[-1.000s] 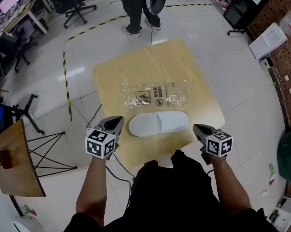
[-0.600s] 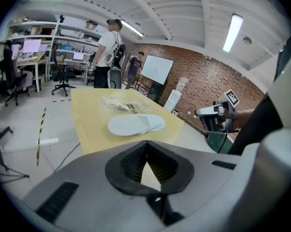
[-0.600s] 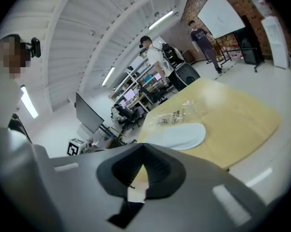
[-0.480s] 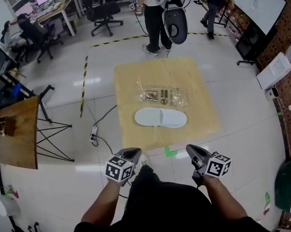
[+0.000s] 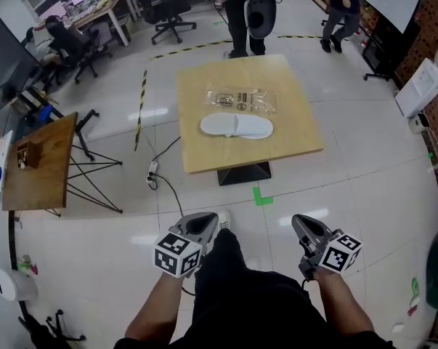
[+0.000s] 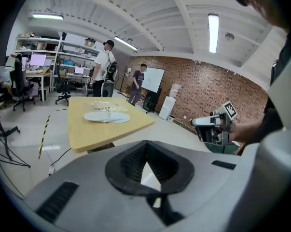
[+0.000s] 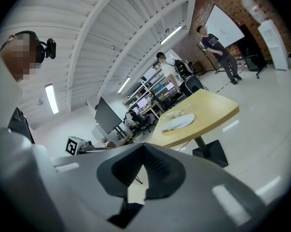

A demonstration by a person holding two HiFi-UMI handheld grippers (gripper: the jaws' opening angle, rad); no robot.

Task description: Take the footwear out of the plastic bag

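- Off the near edge of the surface [image 5: 204, 155], low at left, the left gripper [image 5: 208, 220] hangs over the floor [image 5: 364, 180] with its fingers closed on nothing. Its own view shows only a sliver of light between them.
- At the middle of the surface lies the white footwear [image 5: 236, 126], a flat pair set toe to toe and fully outside the plastic bag [image 5: 240, 99]. The bag lies just beyond the pair, toward the far edge. Whether the two touch is too small to tell.
- Low at right, the right gripper [image 5: 300, 224] is likewise closed and empty, well apart from the surface.
- By these frames the removal looks done, and what is left appears to be standing off cleanly.
- Doing that well likely means keeping both sets of fingers closed and both grippers low, clear of the surface's near edge and of the cable [image 5: 168, 177] trailing on the floor at left.
- The bag looks flat and clear, which suggests nothing is left inside it, though at this range that is a judgement.
- The pair and the bag are best left as they lie, since another reach could drag the light film back over the footwear.
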